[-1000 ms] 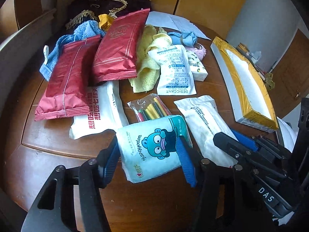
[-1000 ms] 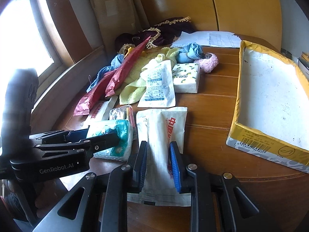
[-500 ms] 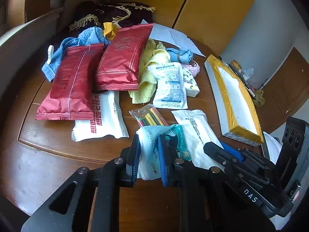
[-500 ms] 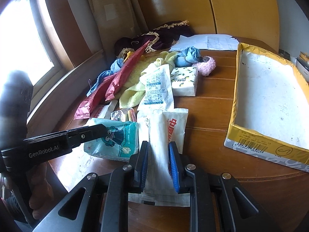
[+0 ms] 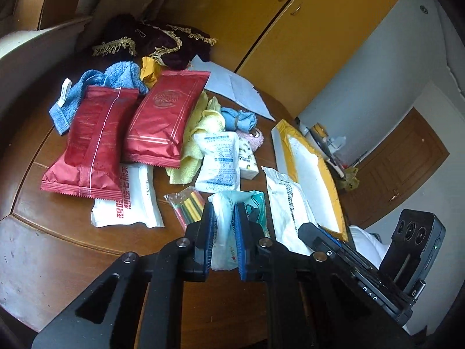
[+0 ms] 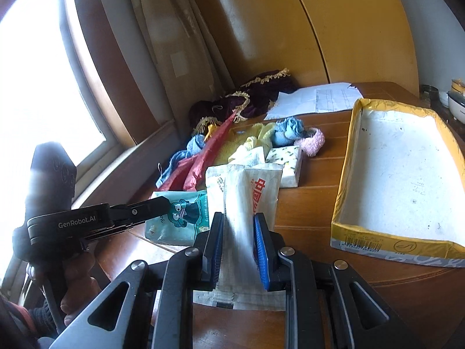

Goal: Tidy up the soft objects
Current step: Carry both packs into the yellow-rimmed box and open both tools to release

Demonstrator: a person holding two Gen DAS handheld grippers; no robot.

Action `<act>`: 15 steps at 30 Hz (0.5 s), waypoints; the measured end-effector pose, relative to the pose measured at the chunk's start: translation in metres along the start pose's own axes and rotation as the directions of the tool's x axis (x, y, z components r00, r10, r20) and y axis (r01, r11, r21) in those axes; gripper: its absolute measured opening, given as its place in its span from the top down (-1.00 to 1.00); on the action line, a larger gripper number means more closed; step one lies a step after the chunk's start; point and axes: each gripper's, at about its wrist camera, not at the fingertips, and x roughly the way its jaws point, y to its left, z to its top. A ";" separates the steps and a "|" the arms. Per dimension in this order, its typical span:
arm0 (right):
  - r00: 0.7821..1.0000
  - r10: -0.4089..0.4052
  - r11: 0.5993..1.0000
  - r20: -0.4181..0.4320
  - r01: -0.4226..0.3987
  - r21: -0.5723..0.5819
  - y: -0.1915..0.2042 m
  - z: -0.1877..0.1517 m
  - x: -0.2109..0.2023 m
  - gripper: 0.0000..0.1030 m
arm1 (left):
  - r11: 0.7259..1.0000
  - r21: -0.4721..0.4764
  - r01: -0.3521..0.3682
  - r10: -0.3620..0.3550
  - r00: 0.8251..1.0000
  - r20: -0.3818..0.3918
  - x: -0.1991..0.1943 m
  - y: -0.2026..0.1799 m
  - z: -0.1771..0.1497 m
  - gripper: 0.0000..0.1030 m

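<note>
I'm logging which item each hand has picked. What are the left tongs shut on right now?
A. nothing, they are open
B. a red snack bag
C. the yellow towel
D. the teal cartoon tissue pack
D: the left tongs pinch the teal cartoon tissue pack between their blue pads.

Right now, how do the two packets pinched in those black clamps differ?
The teal tissue pack with a cartoon face, held in the left gripper, is short, plump and colourfully printed. The long white pouch with red characters, held in the right gripper, is flatter, longer and mostly plain. The tissue pack bunches visibly between its fingers; the pouch only creases. Both are soft plastic-wrapped packets near the wooden table edge.
</note>
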 end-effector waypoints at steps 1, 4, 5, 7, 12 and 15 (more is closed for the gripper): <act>1.000 -0.005 1.000 0.016 0.005 0.009 -0.003 0.005 -0.004 0.59 | 1.000 -0.003 0.013 -0.013 1.000 0.011 -0.001 -0.002 0.003 0.79; 0.997 -0.058 0.998 0.052 0.056 0.034 -0.020 0.023 -0.011 0.59 | 0.999 -0.015 0.053 -0.052 0.998 0.026 0.003 -0.009 0.013 0.79; 0.994 -0.087 0.995 0.060 0.084 0.047 -0.027 0.029 -0.012 0.59 | 0.997 -0.022 0.073 -0.072 0.997 0.022 0.007 -0.012 0.017 0.79; 0.986 -0.155 0.985 0.062 0.150 0.088 -0.047 0.042 -0.010 0.59 | 0.993 -0.029 0.113 -0.112 0.994 0.017 0.016 -0.021 0.024 0.79; 0.952 -0.306 0.929 -0.021 0.303 0.214 -0.109 0.061 0.009 0.59 | 0.987 -0.014 0.161 -0.161 0.987 -0.003 0.048 -0.051 0.045 0.79; 0.930 -0.359 0.897 -0.081 0.368 0.246 -0.136 0.055 0.022 0.59 | 0.985 0.008 0.170 -0.170 0.985 -0.038 0.075 -0.069 0.052 0.79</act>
